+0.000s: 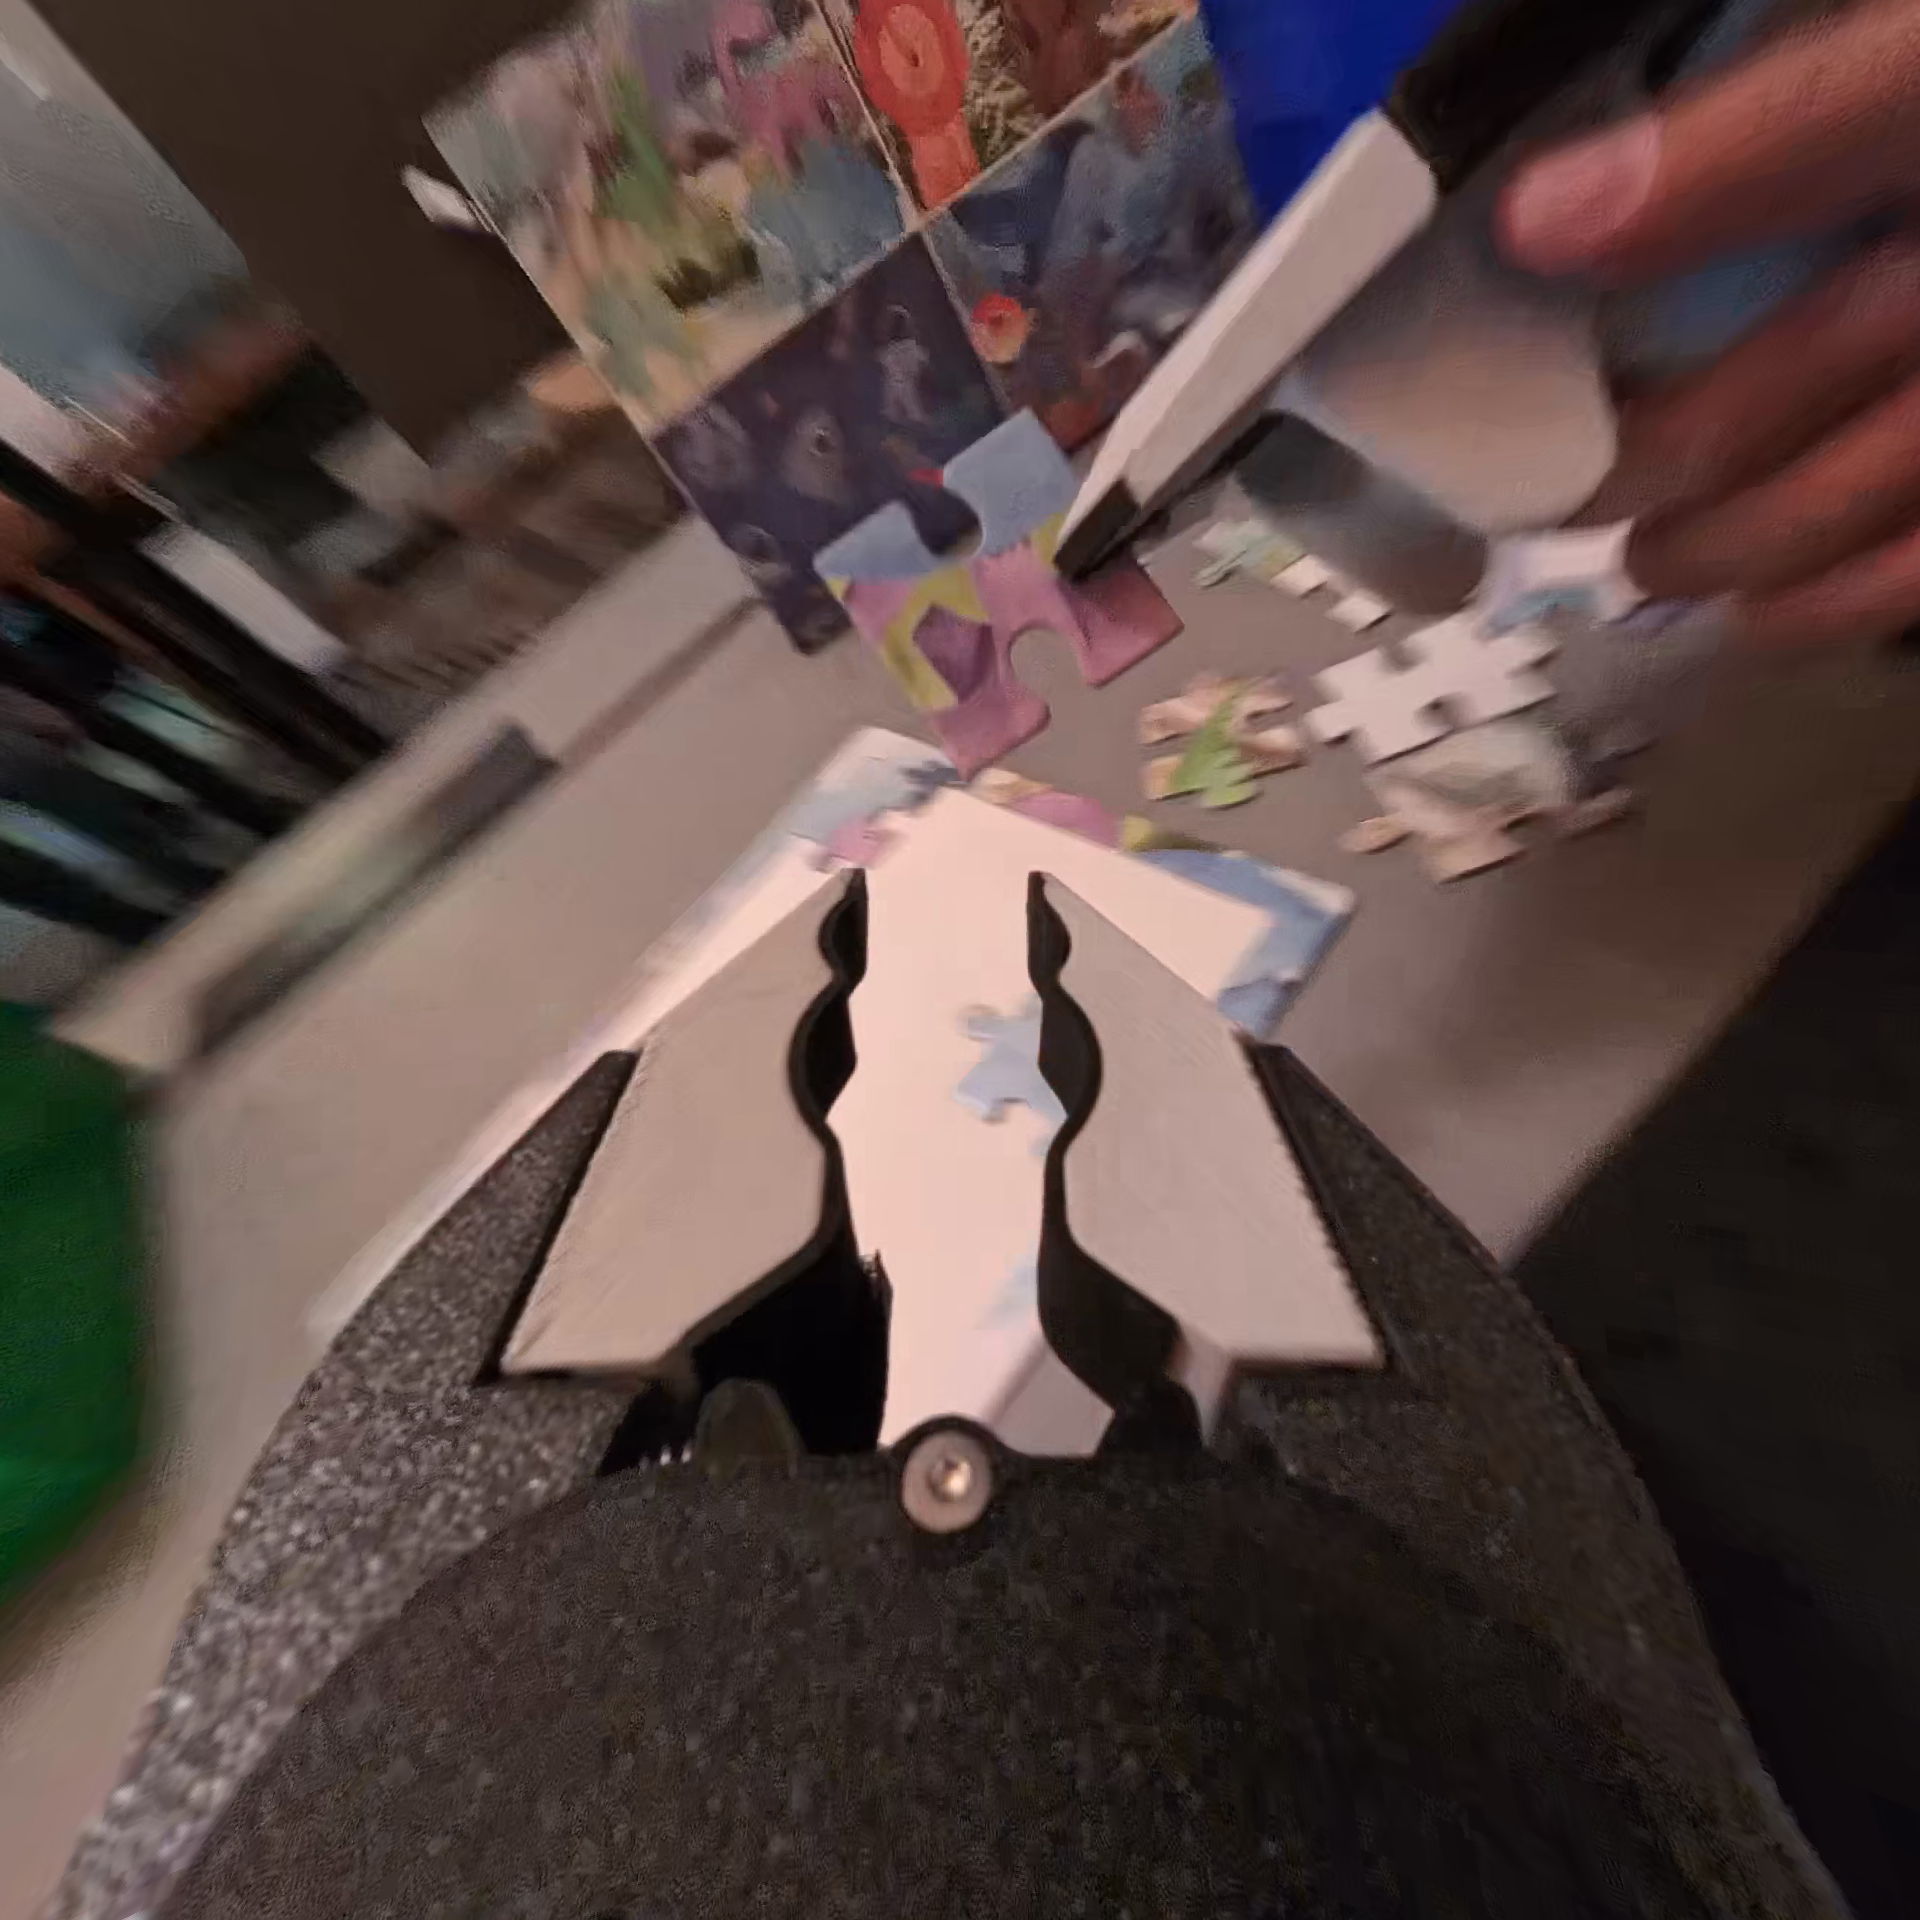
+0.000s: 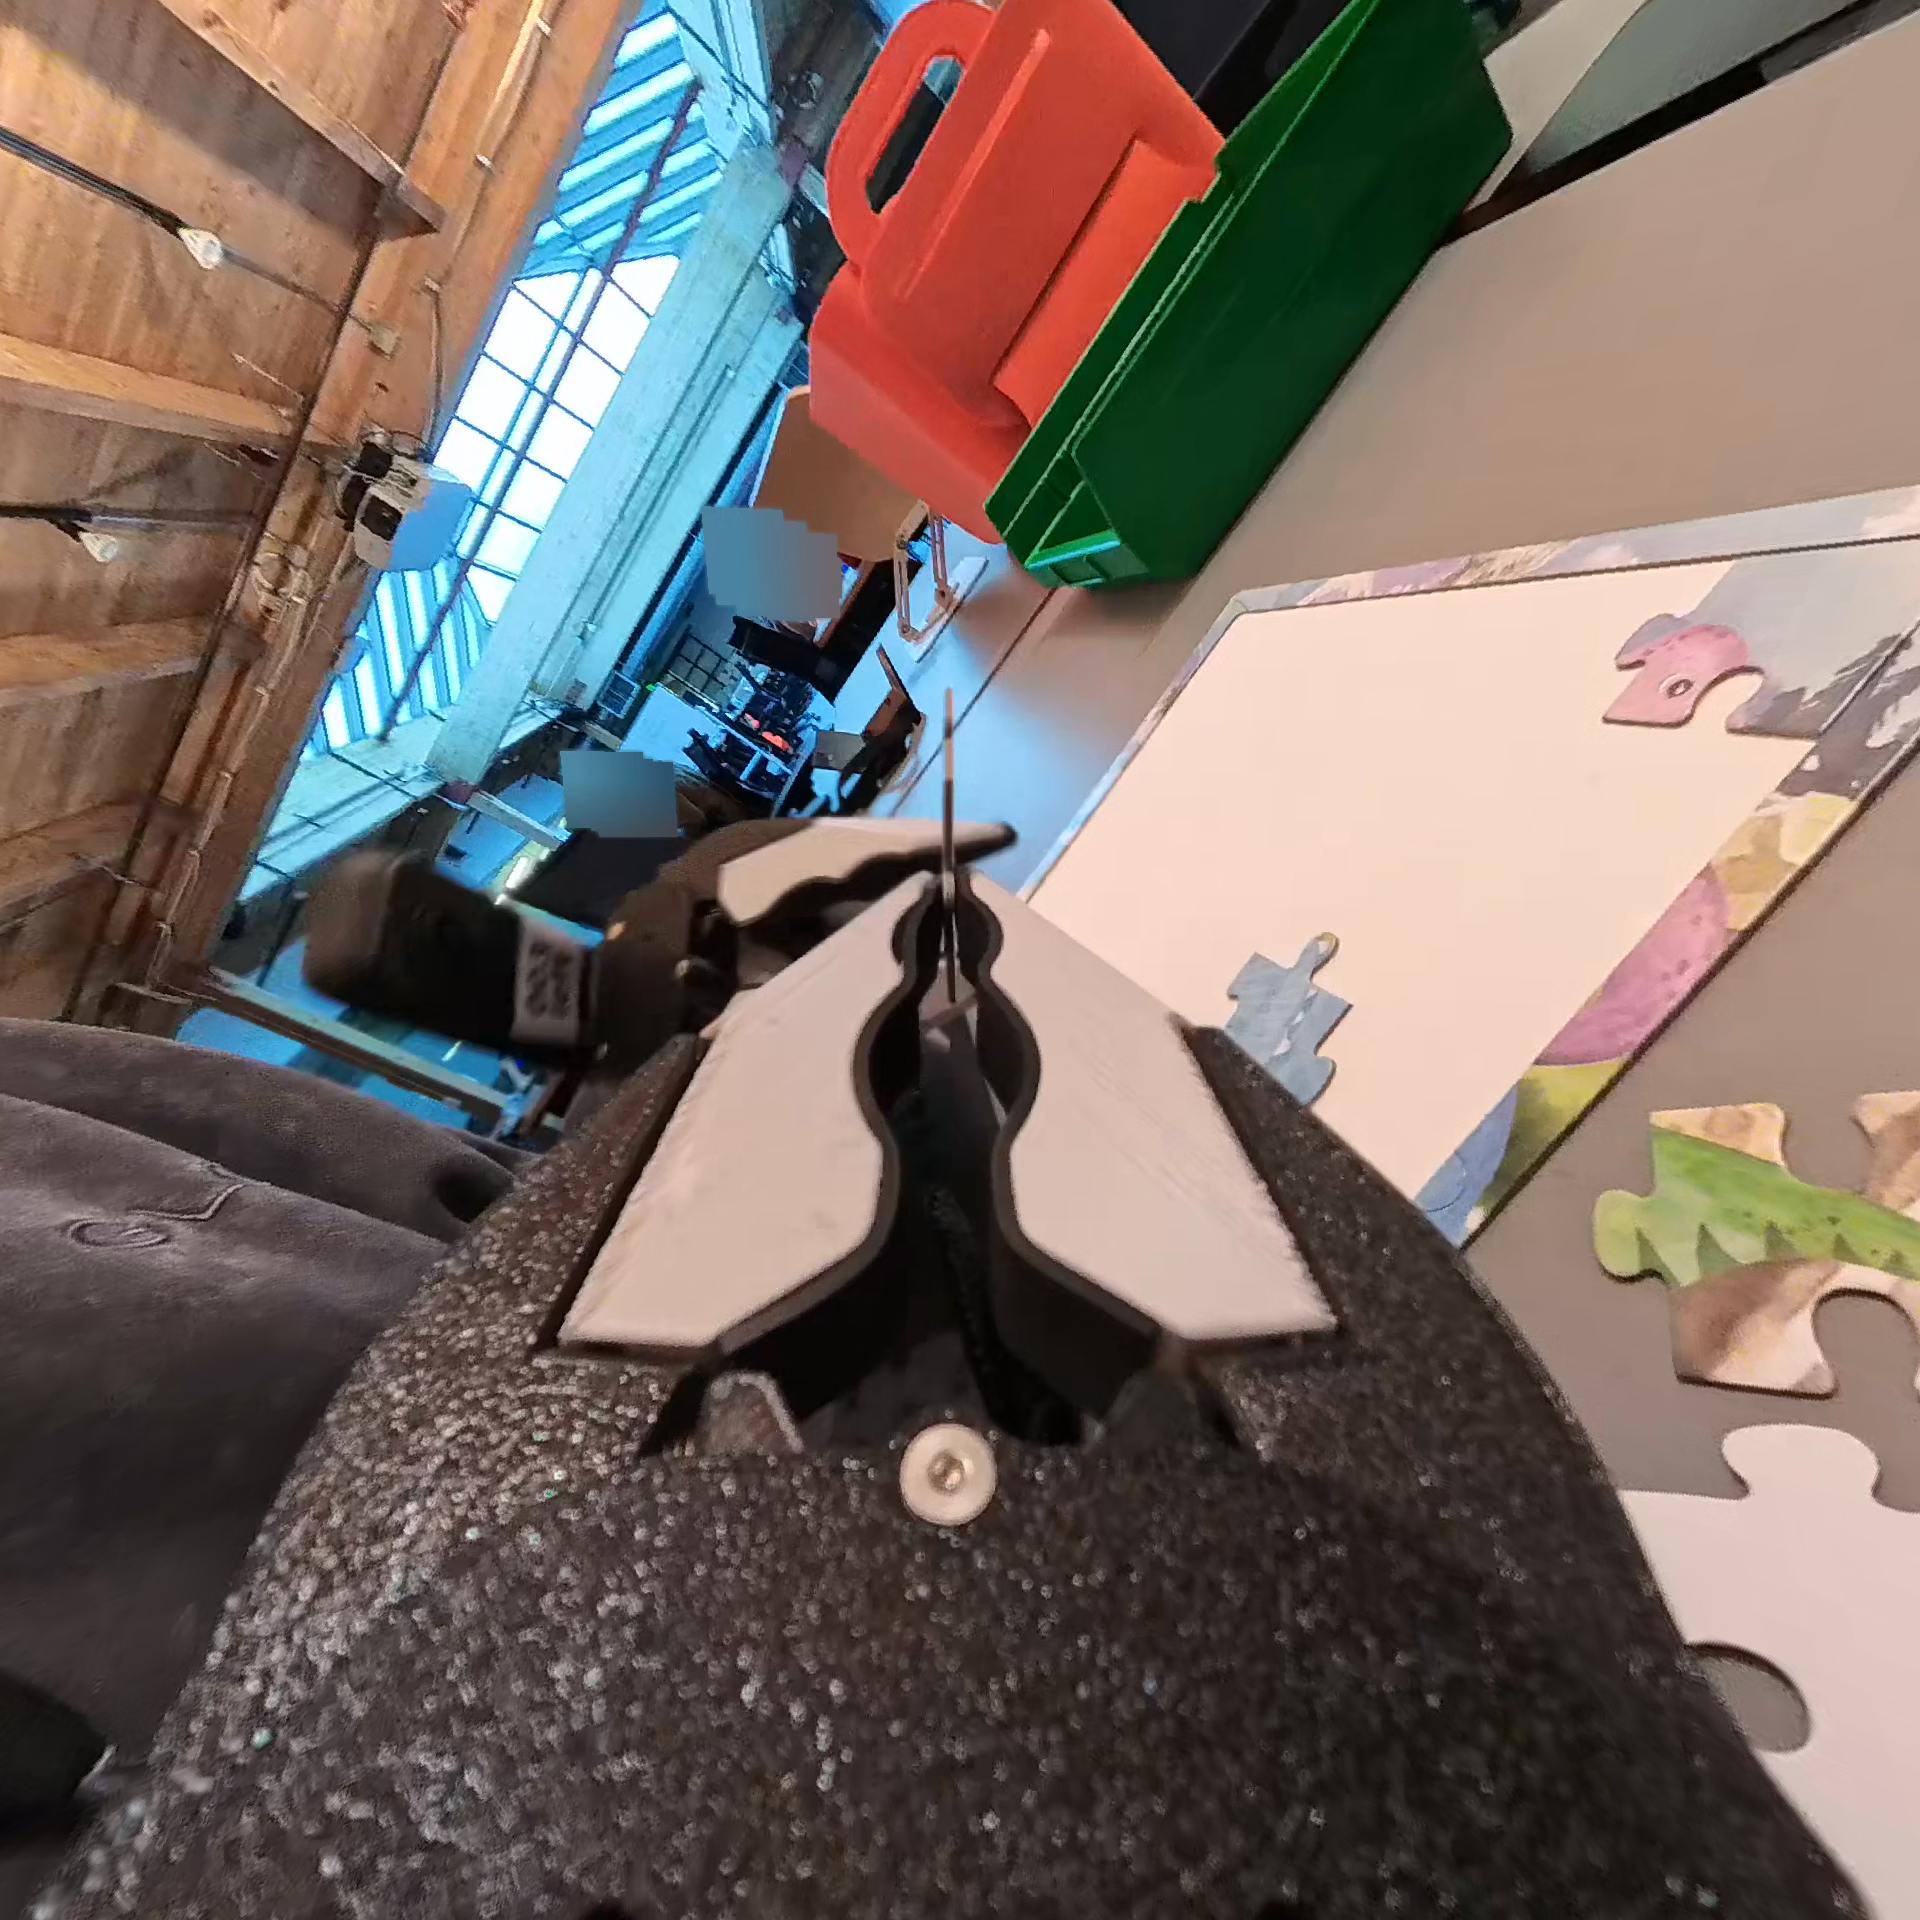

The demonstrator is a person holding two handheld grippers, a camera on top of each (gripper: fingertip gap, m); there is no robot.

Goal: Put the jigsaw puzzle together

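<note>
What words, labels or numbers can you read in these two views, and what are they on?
No text is clear enough to quote.
On the dark fabric: faint embossed marks, not legible.
On the black-and-white tag: a printed pattern, too small to read.
On the puzzle box: only blurred pictures show.

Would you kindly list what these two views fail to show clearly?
- Left wrist view: the colourful picture box and loose jigsaw pieces are motion-blurred; their images are unreadable.
- Right wrist view: the held purple-and-blue puzzle piece shows edge-on only, its face hidden.
- Right wrist view: the white puzzle tray is cut off by the right edge.
</note>
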